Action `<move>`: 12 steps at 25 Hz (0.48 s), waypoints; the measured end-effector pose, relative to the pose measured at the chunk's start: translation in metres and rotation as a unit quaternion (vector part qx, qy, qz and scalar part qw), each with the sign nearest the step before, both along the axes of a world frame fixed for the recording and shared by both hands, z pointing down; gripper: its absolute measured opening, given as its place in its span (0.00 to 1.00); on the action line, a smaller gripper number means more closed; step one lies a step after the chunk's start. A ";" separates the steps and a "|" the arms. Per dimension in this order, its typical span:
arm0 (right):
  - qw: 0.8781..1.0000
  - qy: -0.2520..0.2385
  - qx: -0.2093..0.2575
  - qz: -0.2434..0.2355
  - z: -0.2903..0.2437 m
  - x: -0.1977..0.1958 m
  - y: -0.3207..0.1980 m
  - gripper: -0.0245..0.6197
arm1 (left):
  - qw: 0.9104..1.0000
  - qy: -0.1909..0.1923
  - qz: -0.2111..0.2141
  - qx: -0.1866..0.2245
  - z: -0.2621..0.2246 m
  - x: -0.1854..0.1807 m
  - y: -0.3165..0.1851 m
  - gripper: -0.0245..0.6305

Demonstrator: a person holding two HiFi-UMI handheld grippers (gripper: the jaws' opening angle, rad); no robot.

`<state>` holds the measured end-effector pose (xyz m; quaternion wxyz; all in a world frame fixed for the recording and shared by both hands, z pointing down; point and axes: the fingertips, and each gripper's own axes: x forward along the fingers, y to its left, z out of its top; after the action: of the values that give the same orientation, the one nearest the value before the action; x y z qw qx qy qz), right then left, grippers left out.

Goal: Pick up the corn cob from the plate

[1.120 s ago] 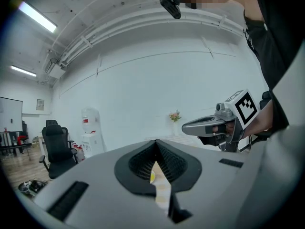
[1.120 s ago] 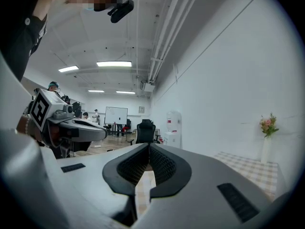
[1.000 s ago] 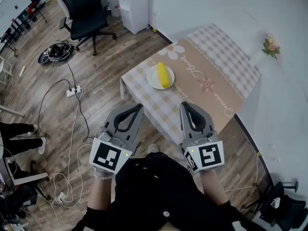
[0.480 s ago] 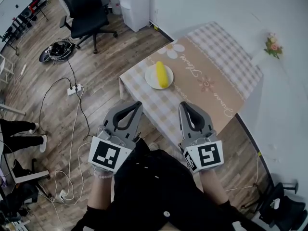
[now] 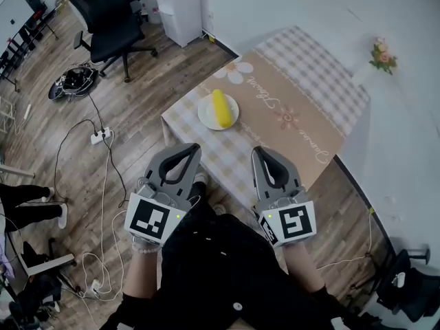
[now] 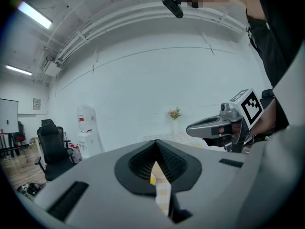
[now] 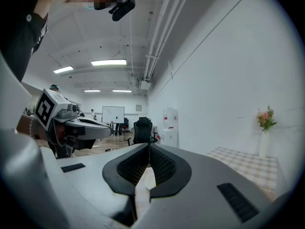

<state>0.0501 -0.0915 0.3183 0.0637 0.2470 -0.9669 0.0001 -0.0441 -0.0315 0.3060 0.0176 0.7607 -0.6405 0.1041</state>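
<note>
A yellow corn cob (image 5: 219, 106) lies on a round white plate (image 5: 206, 117) near the front left corner of the checked table (image 5: 309, 108). My left gripper (image 5: 192, 148) and right gripper (image 5: 258, 151) hang side by side short of the table's near edge, both shut and empty, pointing toward it. In the left gripper view the shut jaws (image 6: 155, 143) frame a sliver of the yellow cob (image 6: 152, 179), and the right gripper (image 6: 214, 127) shows alongside. Shut jaws (image 7: 149, 147) fill the right gripper view, with the left gripper (image 7: 81, 125) at the left.
A vase of flowers (image 5: 377, 57) stands at the table's far right corner against the white wall. On the wooden floor to the left are an office chair (image 5: 110, 19), a power strip with cables (image 5: 100, 135) and a round device (image 5: 72, 81). A water dispenser (image 5: 177, 5) stands behind.
Both grippers have edged a little toward the table's near edge, staying shut. The head view has swung, so table and plate sit further left in it.
</note>
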 end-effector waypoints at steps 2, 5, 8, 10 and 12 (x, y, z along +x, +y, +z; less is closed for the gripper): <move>1.000 0.001 0.000 0.006 0.000 -0.001 -0.004 0.10 | 1.000 0.000 0.007 -0.001 0.001 -0.002 -0.007 0.06; 1.000 0.004 -0.003 0.016 0.002 -0.004 -0.013 0.10 | 1.000 -0.005 0.018 -0.005 0.003 -0.007 -0.020 0.06; 1.000 0.008 -0.007 0.025 0.005 -0.009 -0.022 0.10 | 1.000 -0.006 0.029 -0.009 0.006 -0.015 -0.034 0.06; 0.999 0.012 -0.009 0.031 0.007 -0.013 -0.029 0.10 | 0.999 -0.006 0.038 -0.013 0.010 -0.020 -0.043 0.06; 0.999 0.013 -0.011 0.036 0.008 -0.018 -0.035 0.10 | 0.999 -0.010 0.049 -0.020 0.015 -0.025 -0.052 0.06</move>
<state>0.0322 -0.1265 0.3264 0.0790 0.2810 -0.9564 0.0094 -0.0693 -0.0834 0.3206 0.0219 0.7895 -0.6005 0.1252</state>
